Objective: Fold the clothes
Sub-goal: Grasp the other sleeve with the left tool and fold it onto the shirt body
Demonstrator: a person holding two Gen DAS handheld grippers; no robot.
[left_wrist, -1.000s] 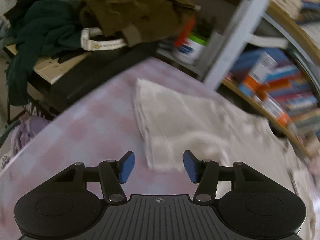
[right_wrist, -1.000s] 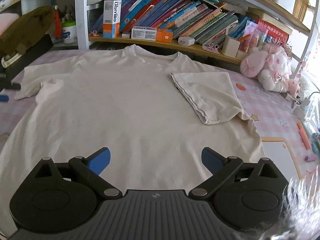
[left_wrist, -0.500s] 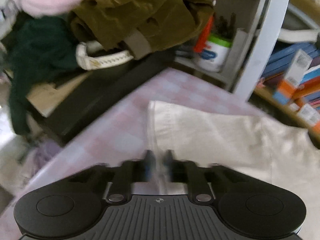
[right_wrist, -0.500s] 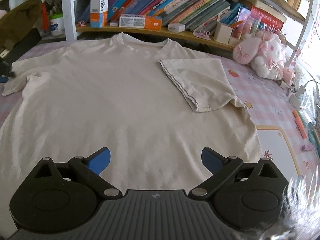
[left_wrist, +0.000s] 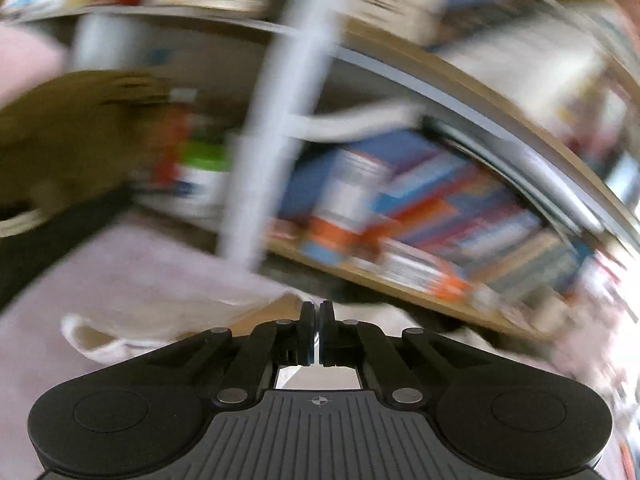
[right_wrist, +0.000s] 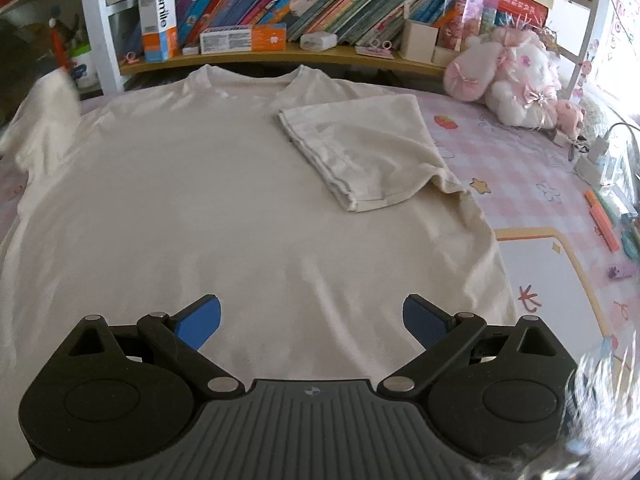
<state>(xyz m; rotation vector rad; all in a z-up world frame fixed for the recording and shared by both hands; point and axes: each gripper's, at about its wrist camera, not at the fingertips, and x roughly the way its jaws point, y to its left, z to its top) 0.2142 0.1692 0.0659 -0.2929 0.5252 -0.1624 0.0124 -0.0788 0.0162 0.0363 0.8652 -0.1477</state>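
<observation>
T-shirt (right_wrist: pixel 208 208), cream, spread flat on pink checked bedcover (right_wrist: pixel 516 168) before bookshelf (right_wrist: pixel 280 56); right sleeve (right_wrist: pixel 360 152) already folded inward across the chest. Left gripper (left_wrist: pixel 319 334), spread wide a second ago, now clenched on left sleeve (right_wrist: pixel 44 120), which has risen off the cover at the shirt's far left; judged start of the matching inward fold. Right gripper (right_wrist: pixel 312 322) released, hovering above the hem, holding nothing.

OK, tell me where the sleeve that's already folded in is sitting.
In the right wrist view the folded sleeve lies flat on the T-shirt, on its right side just below the collar, toward the pink plush toys.
</observation>
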